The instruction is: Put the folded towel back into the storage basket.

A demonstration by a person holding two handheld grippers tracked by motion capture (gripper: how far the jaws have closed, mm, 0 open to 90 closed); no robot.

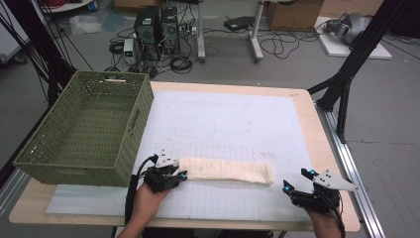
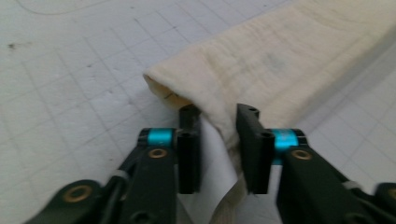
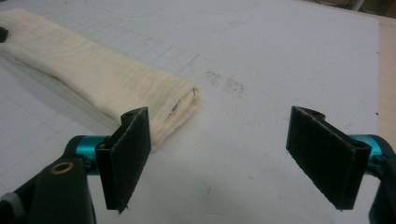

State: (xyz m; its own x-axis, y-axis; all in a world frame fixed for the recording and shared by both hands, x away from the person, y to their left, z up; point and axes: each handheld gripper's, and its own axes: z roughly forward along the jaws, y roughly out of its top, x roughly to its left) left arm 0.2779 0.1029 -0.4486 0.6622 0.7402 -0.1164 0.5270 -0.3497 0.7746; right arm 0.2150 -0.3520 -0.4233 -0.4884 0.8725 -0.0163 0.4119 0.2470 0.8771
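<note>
a pale wooden table [image 1: 307, 106] carries a white gridded mat [image 1: 237, 119] that covers most of its top, with faint pencil lines and a few dark smudges on it. beyond the table's far edge lies a grey floor with two black computer towers [image 1: 157, 26], loops of black cable [image 1: 277, 45], the white legs of another table [image 1: 257, 34] and cardboard boxes [image 1: 292, 12]; black frame struts [image 1: 354, 54] rise at the right.

take the green woven plastic basket [image 1: 124, 144] on the table's left end as the landmark. the folded cream cloth strip [image 1: 228, 170] lies flat on the mat just to the right of the basket's near right corner. its long axis runs left to right, roughly parallel to the table's near edge, with one narrow end pointing toward the basket and the other pointing away from it.

the left gripper [image 1: 173, 174] sits just beside the basket's near right corner, at the cloth's basket-side end. in the left gripper view a lifted fold of that end passes between the two black jaws, which are drawn close together and pinch the fabric [image 2: 224, 116].

the right gripper [image 1: 299, 181] is well to the right of the basket, past the cloth's far end and a little nearer the table's front edge. in the right gripper view its jaws stand wide apart, holding nothing, with the cloth's end [image 3: 182, 105] just beyond the left jaw.
</note>
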